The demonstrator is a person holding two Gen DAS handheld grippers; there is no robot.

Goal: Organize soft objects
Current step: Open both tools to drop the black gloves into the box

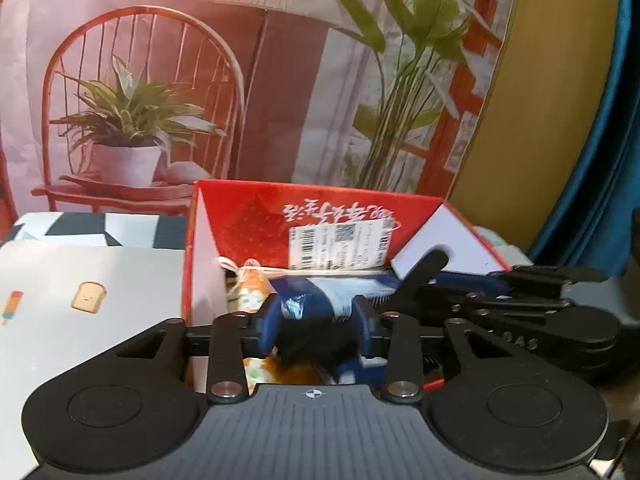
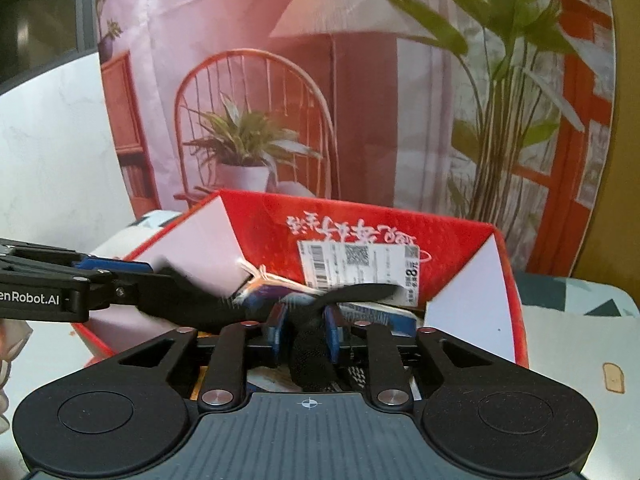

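Observation:
A red cardboard box with white flaps stands open in front of me; it also shows in the right wrist view. Inside lie packets: an orange and white one and blue and white ones. My left gripper is shut on a black soft object over the box. My right gripper is shut on the same kind of black soft object, which stretches left towards the left gripper's body. The right gripper's body shows at the right in the left wrist view.
The box stands on a white cloth with small printed pictures. Behind it hangs a backdrop picture of a red chair and potted plant. A blue curtain is at the far right. A white wall is at the left.

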